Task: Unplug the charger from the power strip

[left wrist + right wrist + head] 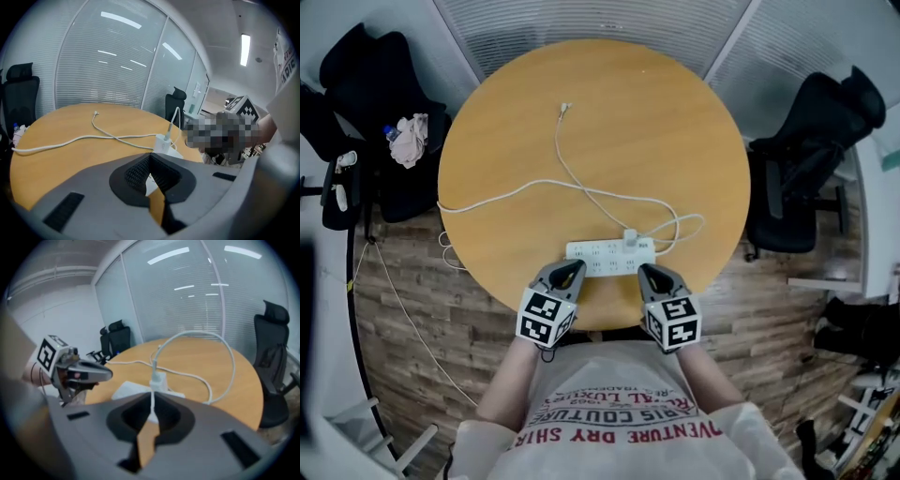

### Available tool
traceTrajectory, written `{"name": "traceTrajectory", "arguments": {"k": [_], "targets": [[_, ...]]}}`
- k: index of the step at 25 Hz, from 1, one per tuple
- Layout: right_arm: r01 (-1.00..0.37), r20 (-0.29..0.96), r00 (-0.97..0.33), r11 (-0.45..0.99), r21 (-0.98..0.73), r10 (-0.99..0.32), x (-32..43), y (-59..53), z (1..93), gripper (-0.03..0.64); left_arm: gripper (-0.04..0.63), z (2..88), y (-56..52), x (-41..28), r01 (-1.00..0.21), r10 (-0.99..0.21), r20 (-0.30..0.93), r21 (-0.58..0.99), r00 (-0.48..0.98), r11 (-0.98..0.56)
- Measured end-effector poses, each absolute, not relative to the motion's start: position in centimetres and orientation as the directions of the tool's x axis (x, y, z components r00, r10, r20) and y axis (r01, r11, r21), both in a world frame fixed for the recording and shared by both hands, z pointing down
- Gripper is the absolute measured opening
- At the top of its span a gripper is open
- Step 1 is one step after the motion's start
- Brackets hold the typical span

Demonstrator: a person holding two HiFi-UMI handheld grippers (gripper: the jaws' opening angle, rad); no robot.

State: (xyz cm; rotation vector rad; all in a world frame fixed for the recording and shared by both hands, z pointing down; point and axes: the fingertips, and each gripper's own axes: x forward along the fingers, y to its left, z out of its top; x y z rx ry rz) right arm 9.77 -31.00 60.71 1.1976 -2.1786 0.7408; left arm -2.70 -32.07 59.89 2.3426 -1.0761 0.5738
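Left gripper [571, 268]: you are holding it with the jaws pressed together and nothing between them. Its tips are sitting by the near left part of the power strip [598, 255].
Right gripper [649, 271]: you are holding it closed and empty too, by the strip's near right end.
Charger [630, 237]: white, standing plugged upright in the strip, just beyond both sets of tips.
Cables [572, 183]: white, trailing across the round wooden table [506, 122].
Office chairs [811, 159]: black, standing on either side.
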Motion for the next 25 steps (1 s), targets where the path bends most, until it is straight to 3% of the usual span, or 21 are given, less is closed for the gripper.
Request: {"name": "traceTrajectory", "arguments": {"k": [8,11,13,19,25], "targets": [[-0.841,0.728,-0.492,0.479,-0.254,-0.478,10.0,-32.1,63.6,0.034,0.032,65.7,-33.1,0.3,-0.747,-0.465,0.676,0.194,0.571,-0.636],[-0.827,0.733,-0.505,0.500,-0.258,-0.456,9.4,-32.5,64.0,0.120,0.032,67.4,-33.1,0.4,-0.756,-0.439,0.720,0.181,0.538,-0.629],[-0.824,0.738,-0.503,0.507,-0.252,-0.450,9.0,-32.7,64.2,0.131,0.032,68.4,-33.0,0.4,-0.759,-0.421,0.742,0.177,0.521,-0.627],[-0.848,0.775,-0.444,0.490,-0.202,-0.450,8.1,-33.9,65.2,0.190,0.032,68.6,-33.2,0.4,-0.732,-0.429,0.712,0.175,0.556,-0.659],[-0.909,0.841,-0.363,0.350,-0.225,-0.402,7.7,-34.9,66.8,0.193,0.032,68.6,-33.3,0.4,-0.724,-0.425,0.707,0.180,0.566,-0.666]]}}
